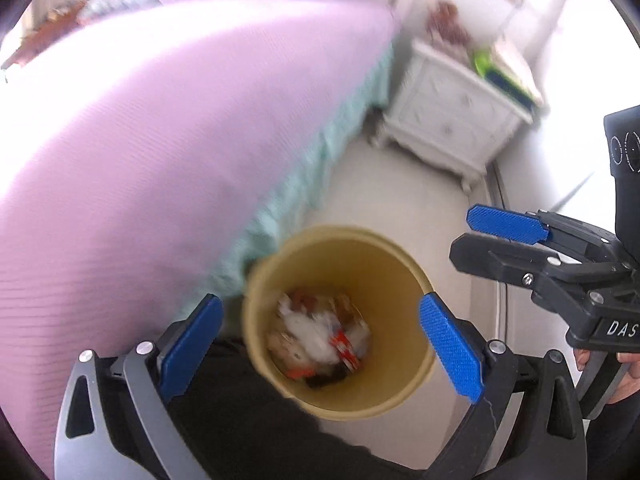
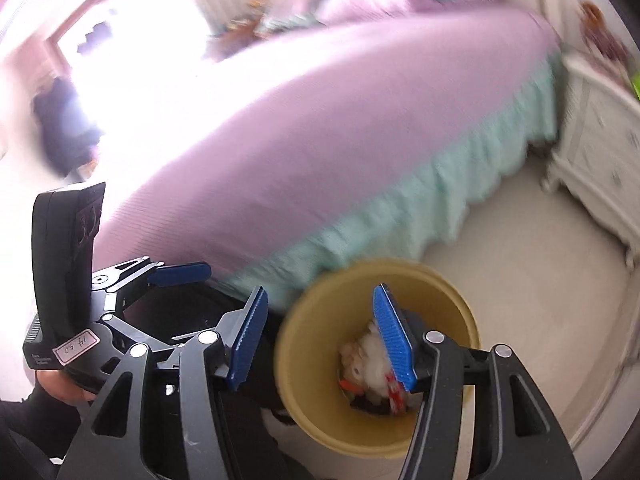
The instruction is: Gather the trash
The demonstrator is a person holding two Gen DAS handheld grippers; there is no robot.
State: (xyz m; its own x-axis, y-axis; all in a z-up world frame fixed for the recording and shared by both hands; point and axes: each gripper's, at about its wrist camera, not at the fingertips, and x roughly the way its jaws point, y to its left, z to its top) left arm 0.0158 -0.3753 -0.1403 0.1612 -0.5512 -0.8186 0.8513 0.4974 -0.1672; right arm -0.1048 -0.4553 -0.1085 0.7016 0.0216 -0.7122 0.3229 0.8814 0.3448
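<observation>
The left gripper (image 1: 320, 344) hangs with its blue pads spread wide and nothing between them, framing the mouth of a yellow bin (image 1: 340, 320) low in the centre of the left wrist view. The right gripper (image 2: 320, 340) also stands parted and empty, one blue pad set against the bin's (image 2: 378, 356) inside and the other outside its left rim in the right wrist view. The bin stands upright on a pale floor (image 1: 400, 184), just beside the teal frill (image 2: 400, 208) of a bed. In its bottom lies the trash (image 1: 320, 332): white crumpled paper, red-and-white wrappers and something orange, all blurred. At the right edge of the left wrist view the right gripper (image 1: 484, 236) shows from the side, jaws apart, with a hand (image 1: 628, 376) on its grip beneath. At the lower left of the right wrist view the left gripper (image 2: 176, 280) appears the same way, held by a hand (image 2: 64, 388) in a dark sleeve. A purple bedspread (image 1: 160, 140) fills the upper left of both views. A white nightstand (image 1: 448, 116) sits at the upper right, with a green item (image 1: 482, 60) on top, too blurred to identify.
</observation>
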